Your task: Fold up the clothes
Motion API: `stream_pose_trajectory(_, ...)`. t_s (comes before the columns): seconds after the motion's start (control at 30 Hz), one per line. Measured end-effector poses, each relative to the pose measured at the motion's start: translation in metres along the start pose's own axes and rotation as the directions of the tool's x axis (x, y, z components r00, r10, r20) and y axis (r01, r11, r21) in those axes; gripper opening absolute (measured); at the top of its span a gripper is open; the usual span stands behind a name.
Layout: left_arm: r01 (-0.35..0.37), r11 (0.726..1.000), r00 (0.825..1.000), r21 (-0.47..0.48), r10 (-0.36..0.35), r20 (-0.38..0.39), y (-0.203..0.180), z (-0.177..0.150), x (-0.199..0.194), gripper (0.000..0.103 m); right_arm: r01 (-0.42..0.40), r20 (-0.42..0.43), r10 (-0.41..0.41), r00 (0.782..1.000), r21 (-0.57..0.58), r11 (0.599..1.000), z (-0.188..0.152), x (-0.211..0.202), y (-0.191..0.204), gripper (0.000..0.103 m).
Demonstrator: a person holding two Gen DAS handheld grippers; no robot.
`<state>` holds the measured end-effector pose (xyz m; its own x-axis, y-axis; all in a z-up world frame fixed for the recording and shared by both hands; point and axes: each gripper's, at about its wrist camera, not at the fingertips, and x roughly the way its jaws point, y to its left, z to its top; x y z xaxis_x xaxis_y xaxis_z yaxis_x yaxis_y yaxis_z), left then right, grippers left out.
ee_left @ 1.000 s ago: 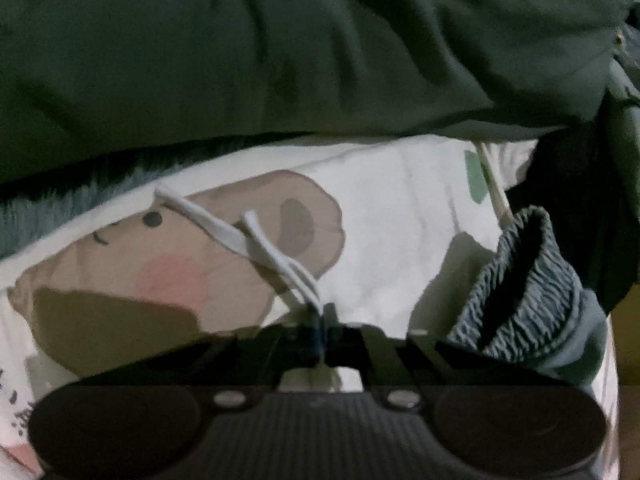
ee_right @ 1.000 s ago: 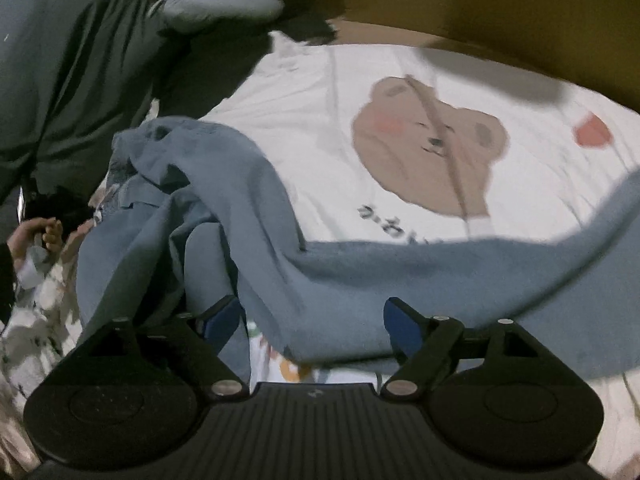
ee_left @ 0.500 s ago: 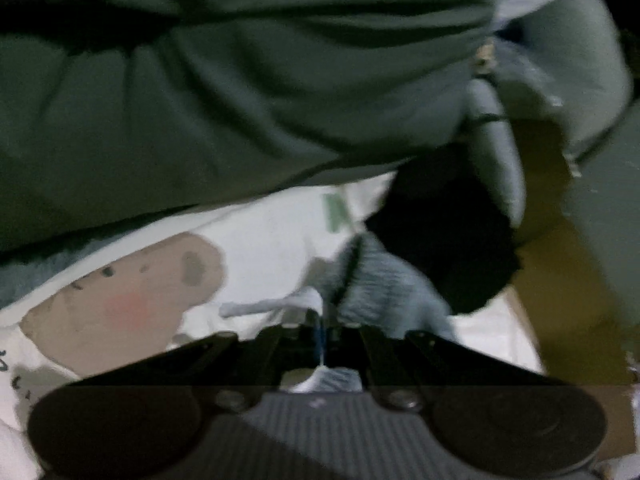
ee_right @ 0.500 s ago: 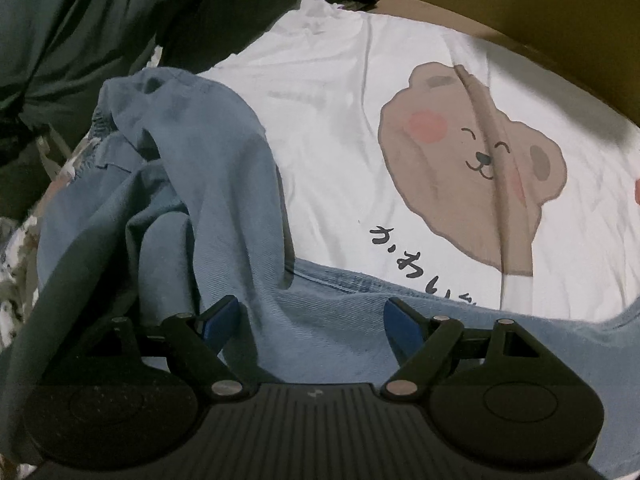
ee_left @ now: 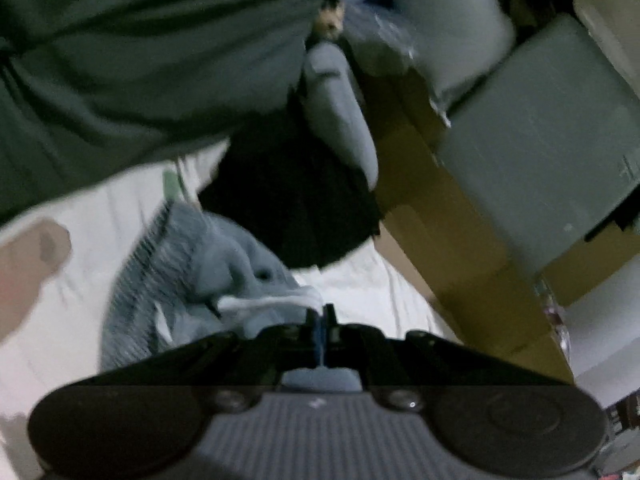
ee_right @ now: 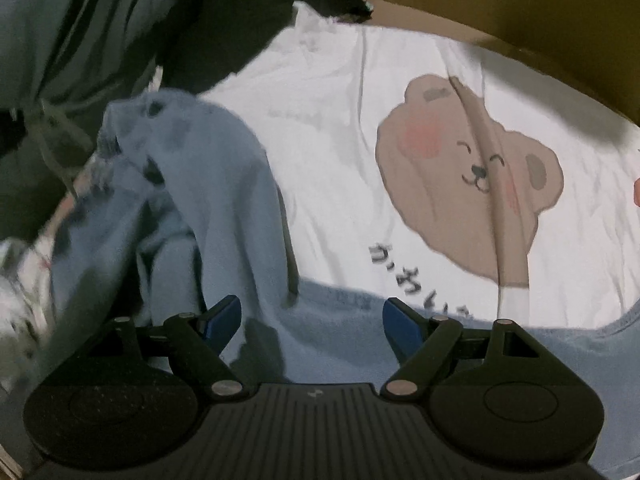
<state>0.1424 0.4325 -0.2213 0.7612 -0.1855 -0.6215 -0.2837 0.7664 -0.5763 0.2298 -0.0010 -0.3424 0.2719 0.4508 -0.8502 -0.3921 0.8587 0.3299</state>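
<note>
My left gripper (ee_left: pixel 319 314) is shut on a blue-grey garment (ee_left: pixel 224 264) at its ribbed elastic waistband, and a white drawstring (ee_left: pixel 272 302) runs into the closed jaws. The cloth hangs bunched to the left of the fingers, above a white bear-print fabric (ee_left: pixel 80 248). In the right wrist view the same light blue garment (ee_right: pixel 208 184) lies crumpled on the left and stretches across the bottom. My right gripper (ee_right: pixel 312 320) is open just above that stretched part, with cloth under the blue pads (ee_right: pixel 224 316) but nothing pinched. The brown bear print (ee_right: pixel 468 184) lies to the right.
A dark green cloth (ee_left: pixel 140 60) fills the upper left, with a black item (ee_left: pixel 288 208) beside it. Cardboard boxes (ee_left: pixel 460 240) and a grey box (ee_left: pixel 540 152) stand to the right. A floral cloth (ee_right: pixel 24 280) lies at the left edge. A cardboard wall (ee_right: pixel 520 4) borders the far side.
My left gripper rose and swung right, carrying the waistband and drawstring up off the bear fabric. The right gripper shifted slightly over the blue cloth and stayed open.
</note>
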Motion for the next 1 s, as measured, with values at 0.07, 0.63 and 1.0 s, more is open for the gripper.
stream_pose_trajectory(0.07, 0.007, 1.000, 1.000, -0.014, -0.008, -0.019, -0.001, -0.009, 0.006, 0.001, -0.033, 0.018, 0.032, 0.999, 0.019, 0.999, 0.011, -0.002, 0.001, 0.083)
stream_pose_trajectory(0.63, -0.005, 0.995, 0.992, -0.102, -0.007, -0.126, 0.009, -0.057, 0.024, 0.052, -0.136, 0.001, 0.140, 0.990, -0.207, 0.969, 0.099, 0.044, 0.047, 0.083)
stream_pose_trajectory(1.0, -0.083, 0.985, 0.987, -0.149, 0.061, -0.146, 0.041, -0.068, -0.033, 0.052, -0.215, -0.060, 0.207, 0.977, -0.329, 0.920, 0.147, 0.095, 0.082, 0.083)
